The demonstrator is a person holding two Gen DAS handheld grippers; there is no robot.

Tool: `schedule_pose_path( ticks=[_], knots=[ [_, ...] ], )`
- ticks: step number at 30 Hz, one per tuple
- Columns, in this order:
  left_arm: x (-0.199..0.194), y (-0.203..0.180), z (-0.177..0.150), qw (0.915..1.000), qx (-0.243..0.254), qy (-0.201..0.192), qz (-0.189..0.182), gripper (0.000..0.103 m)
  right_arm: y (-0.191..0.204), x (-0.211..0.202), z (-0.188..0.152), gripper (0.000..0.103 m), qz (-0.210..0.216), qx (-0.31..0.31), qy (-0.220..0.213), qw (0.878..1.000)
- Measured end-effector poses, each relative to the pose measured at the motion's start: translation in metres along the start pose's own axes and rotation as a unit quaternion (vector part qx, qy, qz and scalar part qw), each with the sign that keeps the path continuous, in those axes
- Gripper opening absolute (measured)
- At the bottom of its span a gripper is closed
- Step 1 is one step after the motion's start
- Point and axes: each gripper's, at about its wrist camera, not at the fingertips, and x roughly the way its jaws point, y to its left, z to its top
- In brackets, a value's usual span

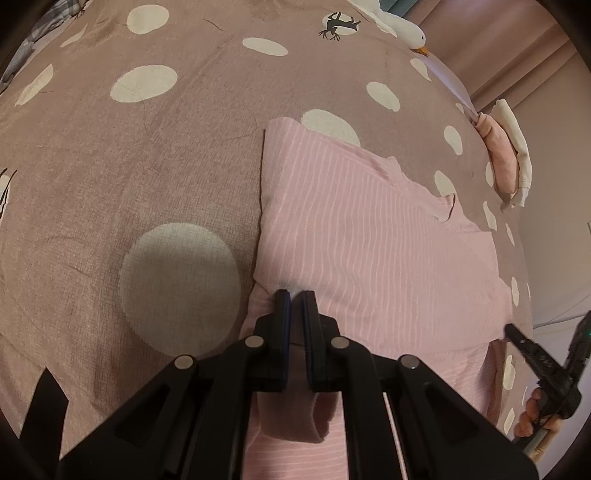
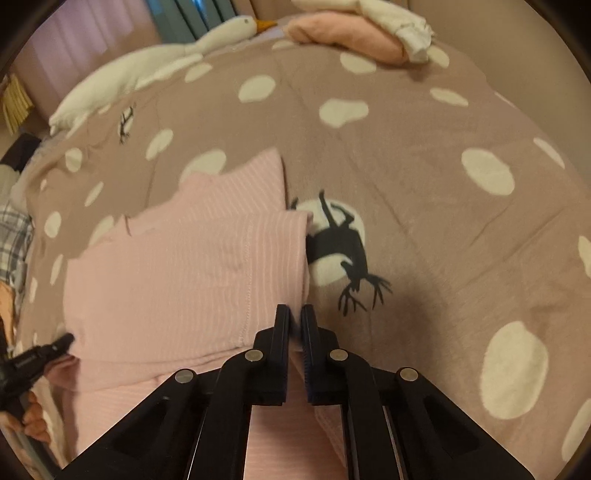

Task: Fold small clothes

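A bed [image 1: 92, 177] fills both views, covered in a taupe duvet printed with cream dots and black deer silhouettes. One deer [image 2: 343, 254] lies just right of the garment in the right wrist view.

A pink garment [image 1: 369, 240] with thin white stripes lies flat on the bed, partly folded, an upper layer laid over a lower one. In the left wrist view it spreads from centre toward 3 o'clock; in the right wrist view it spreads from centre toward 9 o'clock.

A white plush goose [image 2: 147, 66] lies along the far edge of the bed at 11 o'clock in the right wrist view. A small pile of pink and white clothes [image 2: 369, 33] sits at 1 o'clock in that view, well apart from the garment.

The left gripper [image 1: 293, 295] has its jaws pressed nearly together, pinching the near left edge of the garment; pink cloth shows between the fingers. The right gripper [image 2: 295, 312] is likewise nearly closed on the garment's near right edge, with cloth running between its fingers. Each gripper also appears at the other view's lower edge, held by a hand.
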Motion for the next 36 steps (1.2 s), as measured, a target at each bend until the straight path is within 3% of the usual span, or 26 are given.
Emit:
schedule_pose_path(
  ticks=[4,15,36],
  knots=[
    [0.000,-0.001,0.000,1.0000,0.002,-0.002,0.001,0.009,0.005,-0.010,0.004,0.005,-0.011,-0.018,-0.022,1.000],
    [0.001,-0.002,-0.001,1.0000,0.004,-0.004,0.001,0.009,0.000,0.029,-0.008,0.005,-0.051,-0.024,0.023,0.998],
    [0.002,-0.005,-0.003,0.9998,0.010,-0.013,0.014,0.009,0.001,0.035,-0.010,0.005,-0.061,-0.022,0.022,0.998]
  ],
)
